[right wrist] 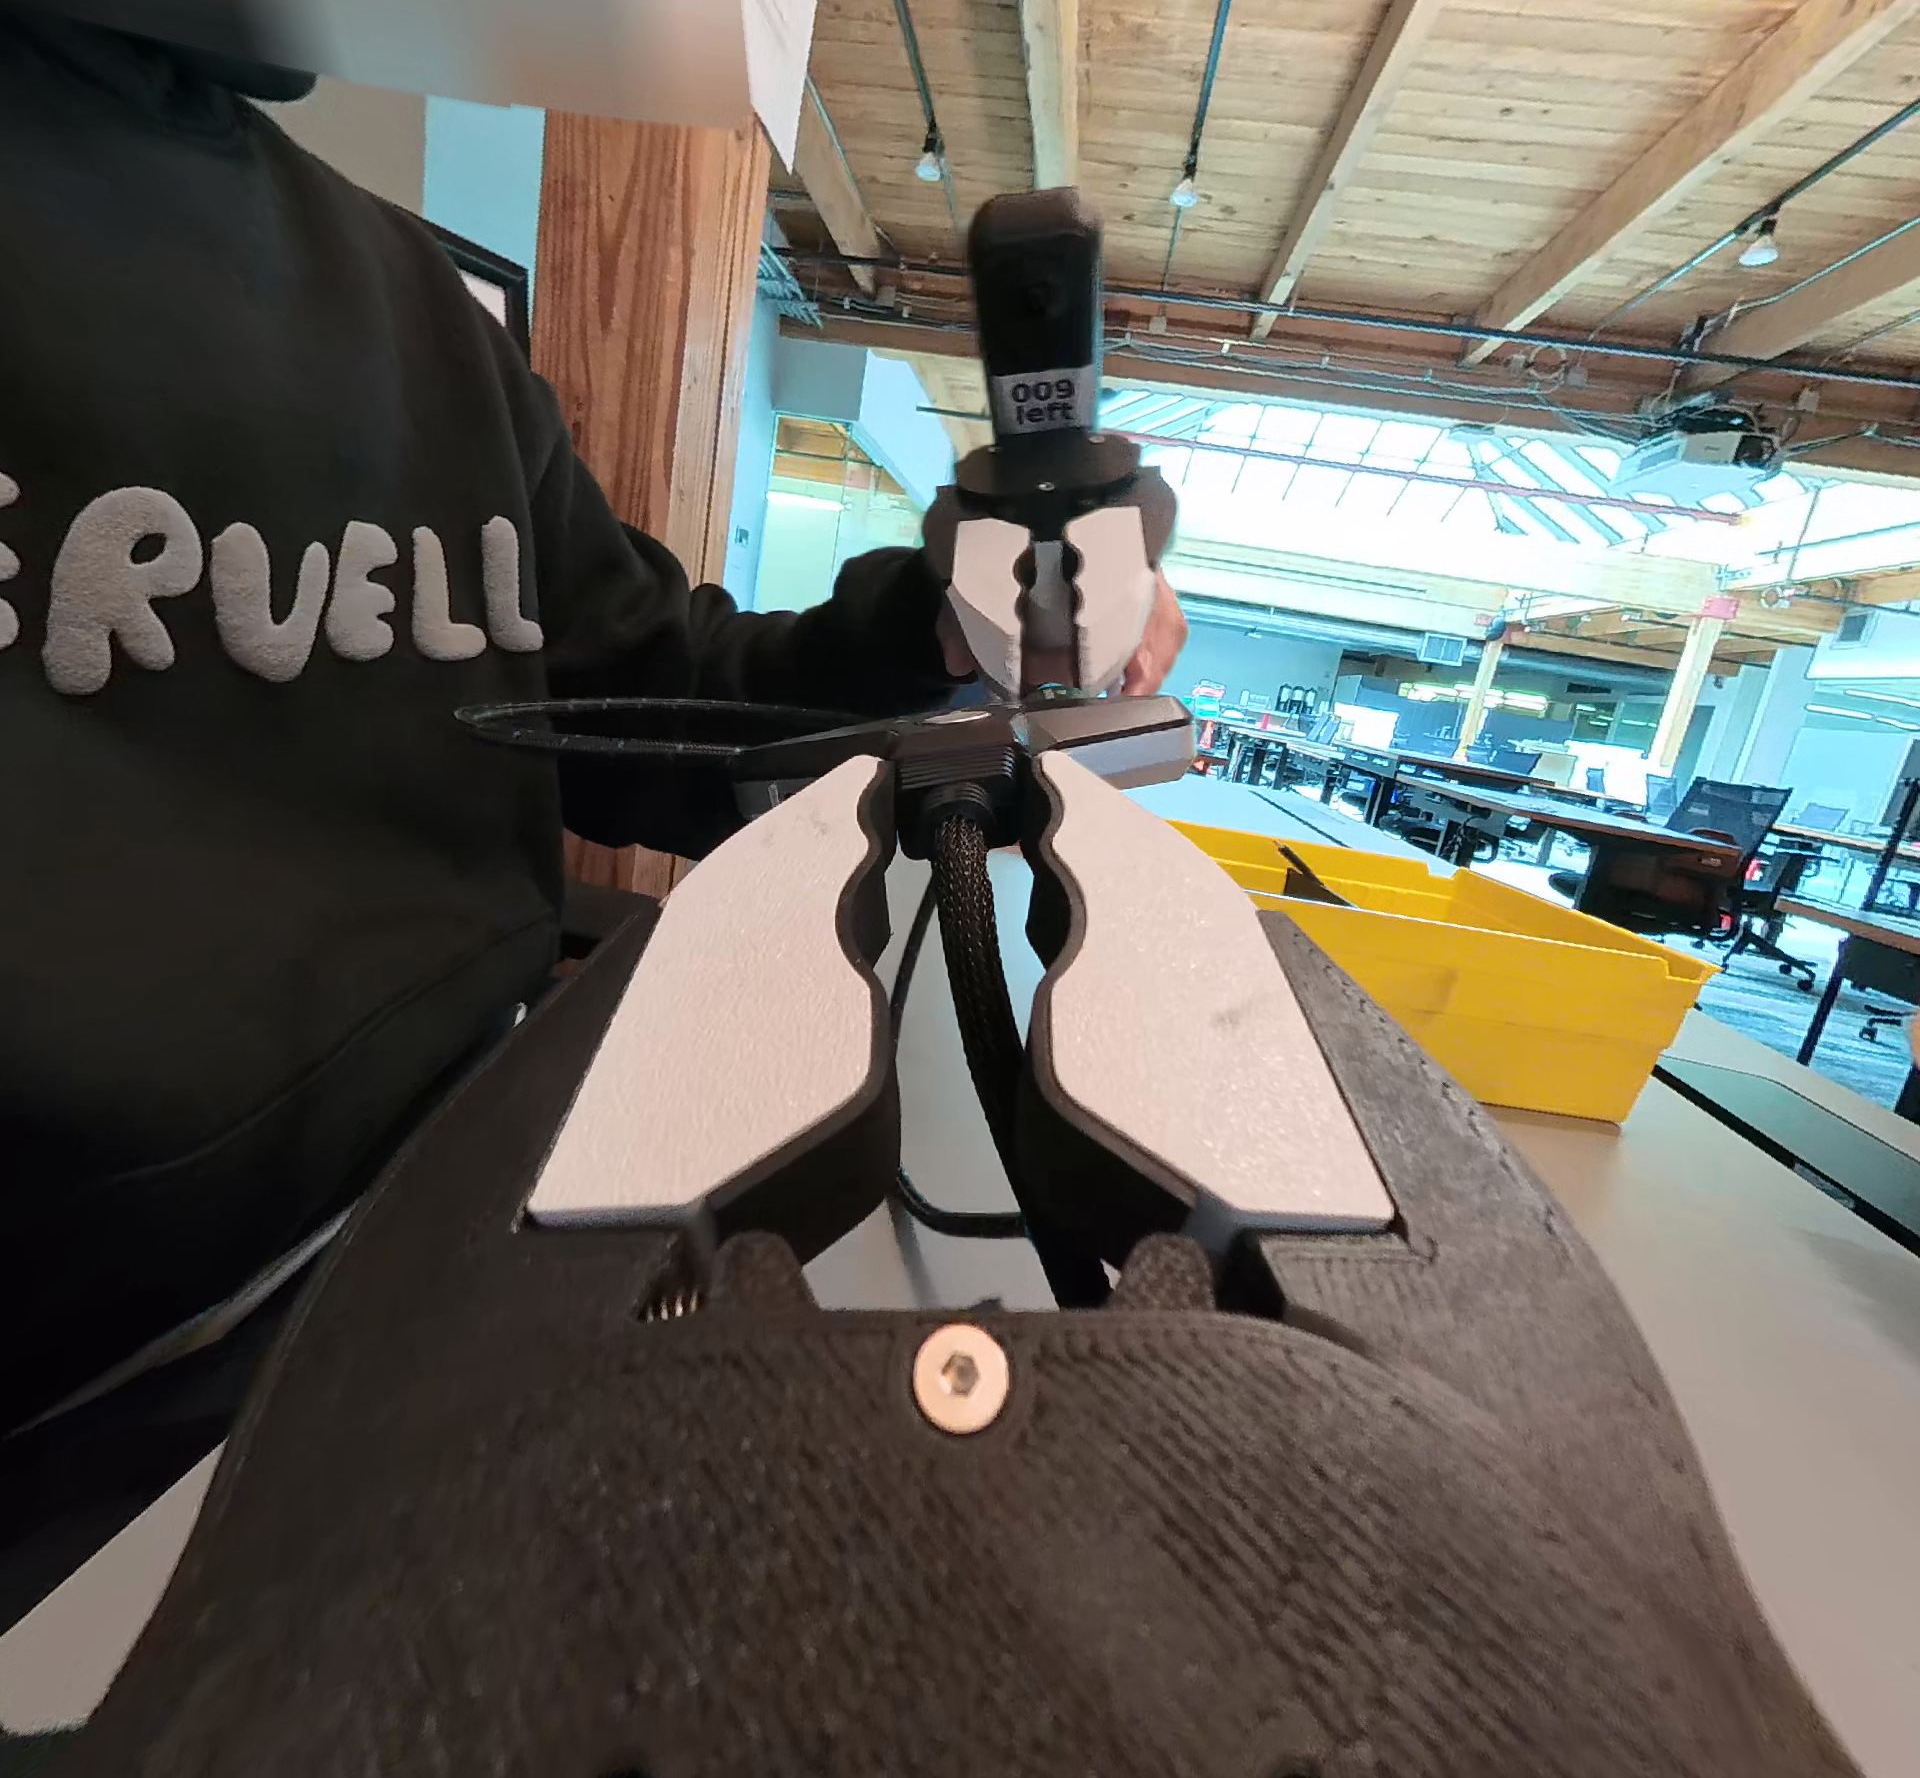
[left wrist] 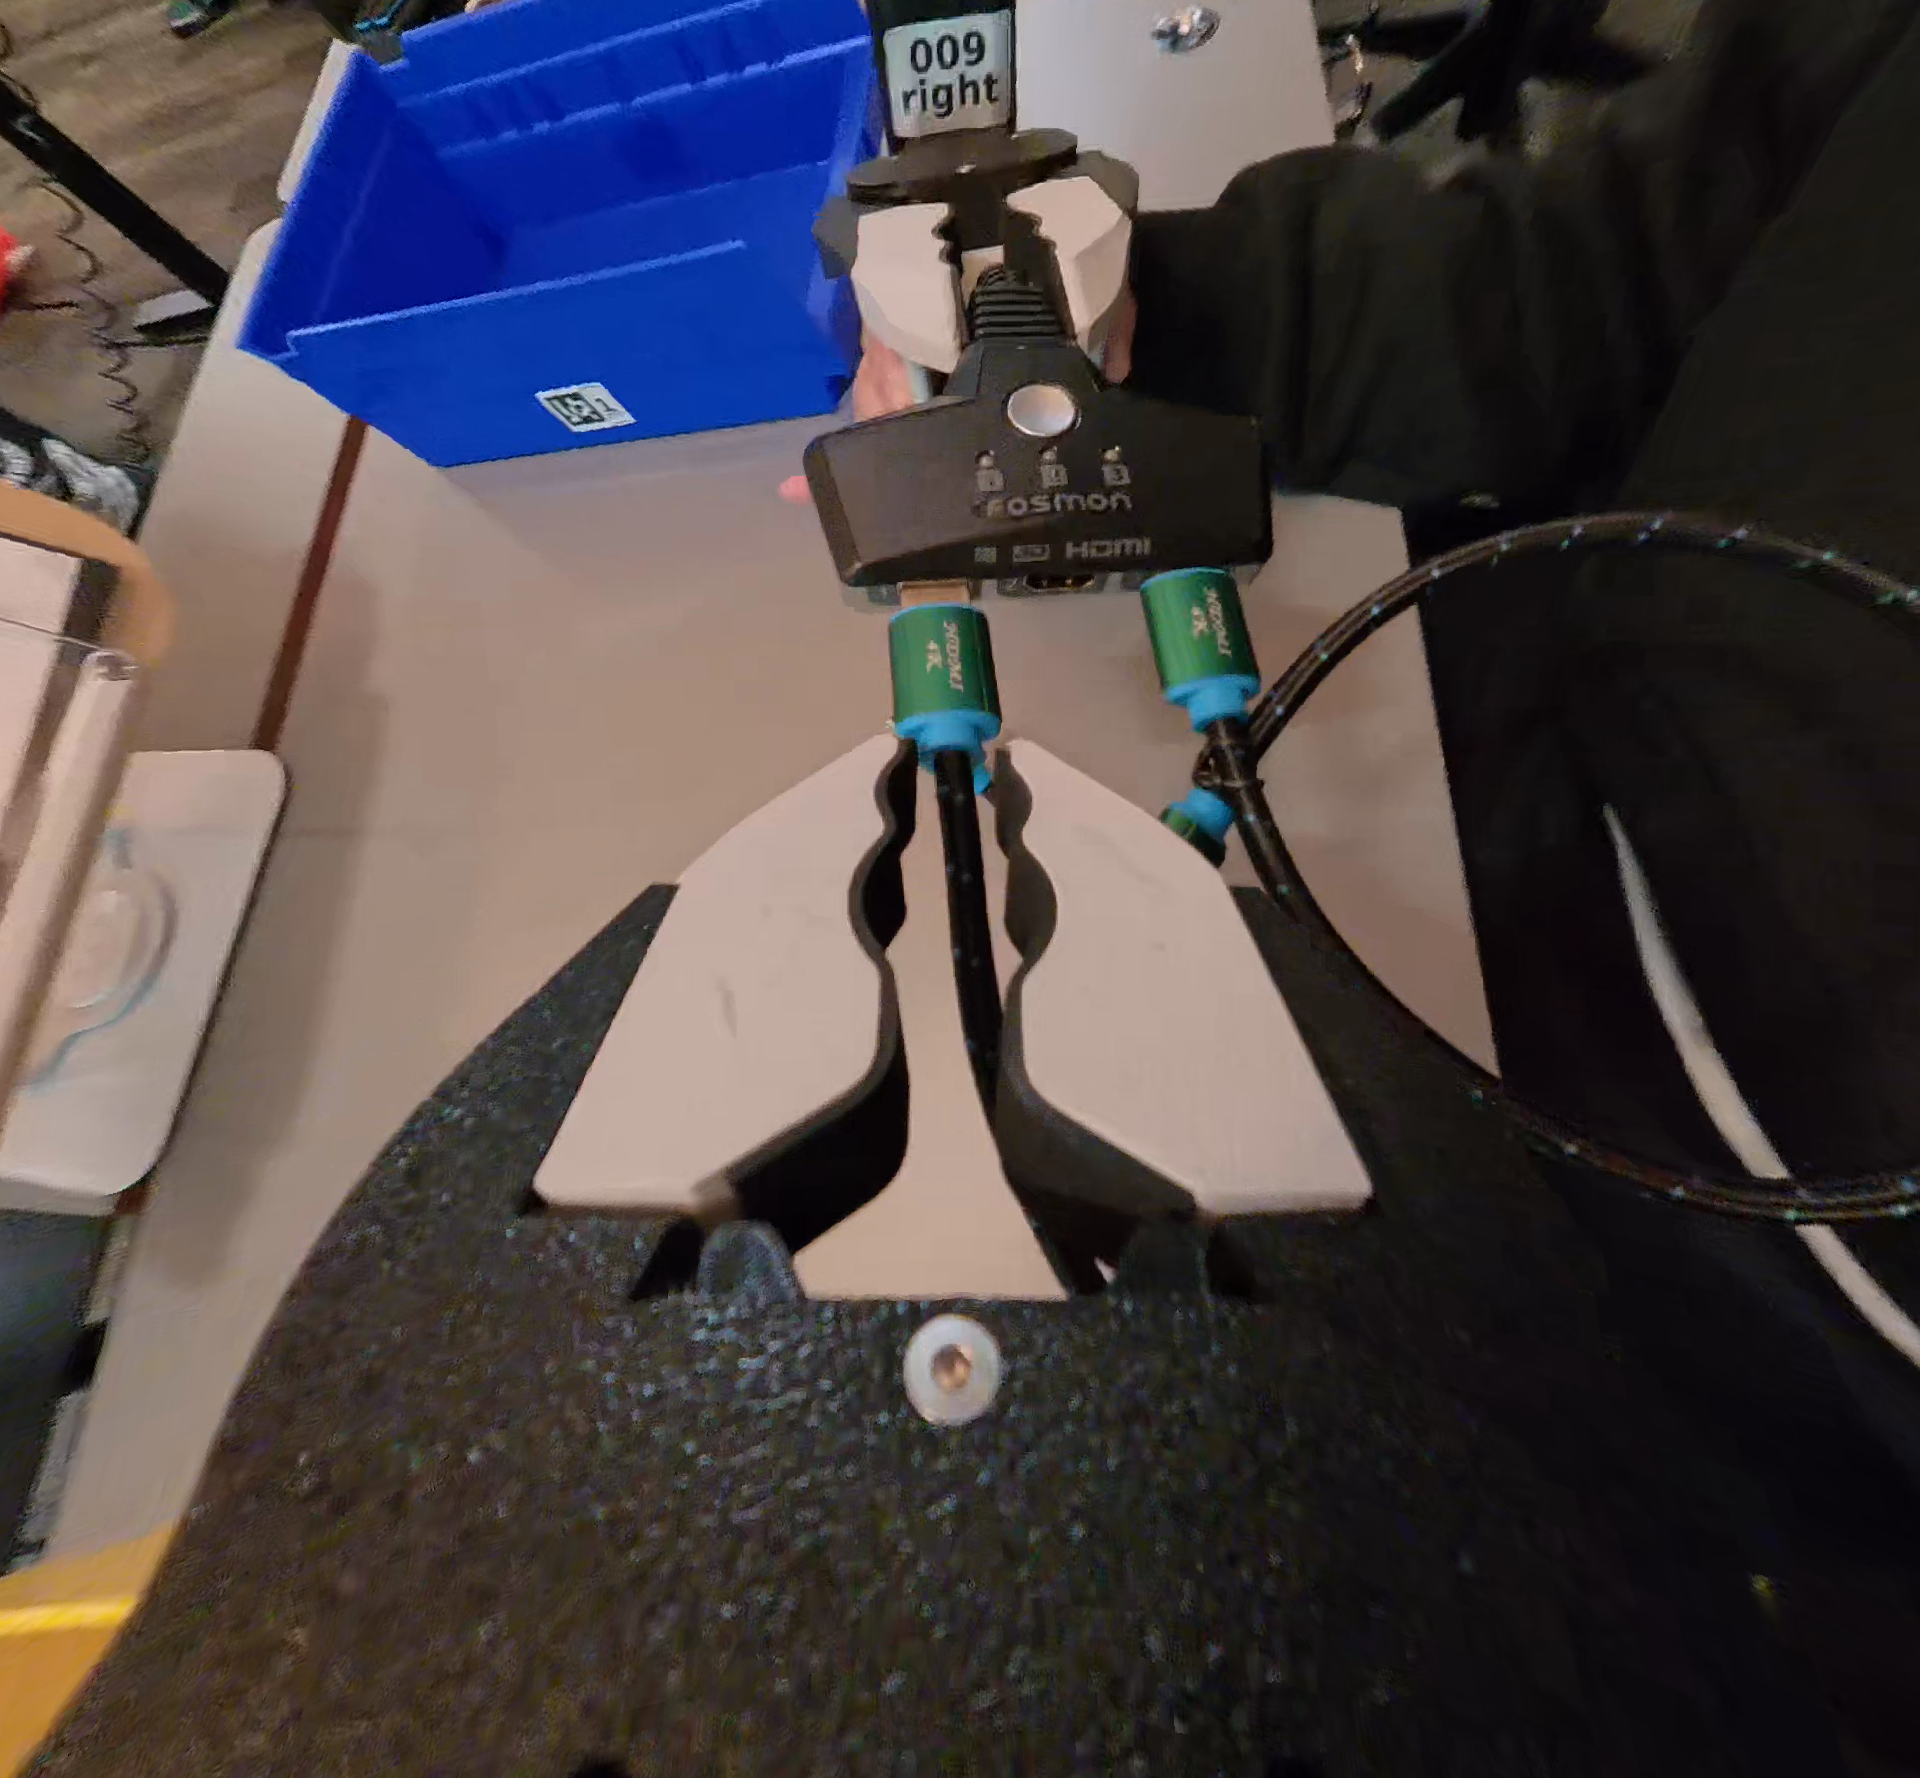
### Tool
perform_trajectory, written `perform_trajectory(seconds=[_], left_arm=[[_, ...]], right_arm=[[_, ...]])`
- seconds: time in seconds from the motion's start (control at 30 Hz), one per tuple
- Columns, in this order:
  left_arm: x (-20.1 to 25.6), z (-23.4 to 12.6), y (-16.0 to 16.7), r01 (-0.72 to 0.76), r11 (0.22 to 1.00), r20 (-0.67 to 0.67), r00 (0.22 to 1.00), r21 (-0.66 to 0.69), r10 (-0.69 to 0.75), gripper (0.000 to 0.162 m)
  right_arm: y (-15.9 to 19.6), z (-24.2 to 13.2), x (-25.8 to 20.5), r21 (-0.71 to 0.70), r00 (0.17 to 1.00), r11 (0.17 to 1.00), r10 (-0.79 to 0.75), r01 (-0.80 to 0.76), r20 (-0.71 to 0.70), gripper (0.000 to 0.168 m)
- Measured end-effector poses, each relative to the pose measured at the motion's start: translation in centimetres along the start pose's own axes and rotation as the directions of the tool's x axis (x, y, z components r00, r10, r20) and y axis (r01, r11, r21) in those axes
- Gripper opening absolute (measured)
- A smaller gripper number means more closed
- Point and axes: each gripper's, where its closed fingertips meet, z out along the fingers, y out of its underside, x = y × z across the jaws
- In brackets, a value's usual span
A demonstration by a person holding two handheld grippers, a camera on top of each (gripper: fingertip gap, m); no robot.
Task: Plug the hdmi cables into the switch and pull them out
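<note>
The space straight ahead of the left tongs (left wrist: 948, 762) is filled by the switch (left wrist: 1039, 492), which is held up off the worktop (left wrist: 582, 689). Its left port is taken by a green plug (left wrist: 940, 679), partly seated, and its right port by a second green plug (left wrist: 1200, 648); the middle port (left wrist: 1052, 585) between them is left free. To the right, passage is barred by a looped braided cable (left wrist: 1558, 793) and a dark sleeve (left wrist: 1455, 326). Beyond the switch to the left, a blue bin (left wrist: 582, 222) is stood. Bare worktop is seen to the left of the plugs.

braided cable (left wrist: 1558, 897) loop cut off rightward
</note>
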Motion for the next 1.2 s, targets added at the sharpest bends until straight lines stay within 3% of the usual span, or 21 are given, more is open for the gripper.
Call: perform_trajectory(seconds=[0.17,0.43,0.6,0.83,0.97,1.1,1.2], left_arm=[[-0.1,0.8,-0.2,0.054,0.998,0.003,0.999,0.014,-0.054,0.024],[-0.9,1.5,0.0,0.143,0.99,0.06,0.988,-0.002,-0.143,0.02],[-1.1,1.7,-0.3,0.103,0.995,0.109,0.989,-0.008,-0.102,0.02],[-0.4,1.5,-0.2,0.041,0.999,0.033,0.999,-0.003,-0.041,0.02],[-0.9,1.1,-0.4,0.061,0.998,0.069,0.996,0.023,-0.062,0.019],[-1.0,1.5,0.3,0.054,0.998,0.092,0.994,-0.04,-0.05,0.02],[-0.8,1.7,0.0,0.076,0.997,0.058,0.995,-0.022,-0.075,0.019]], right_arm=[[0.0,0.0,0.1,-0.001,1.0,1.0,-0.01,0.01,-0.008,0.023],[-0.1,0.0,0.5,-0.003,0.999,1.0,-0.024,0.024,-0.035,0.023],[-0.5,0.1,0.6,0.041,0.999,0.999,-0.01,0.012,-0.041,0.023],[-0.5,0.7,-0.4,0.045,1.0,0.999,0.001,-0.001,0.013,0.024],[-0.2,0.9,0.1,0.038,1.0,0.999,-0.012,0.012,-0.016,0.024],[0.3,1.0,0.4,0.021,1.0,1.0,-0.009,0.009,-0.017,0.024],[-0.7,0.9,0.0,0.095,1.0,0.995,0.008,-0.009,0.005,0.025]])
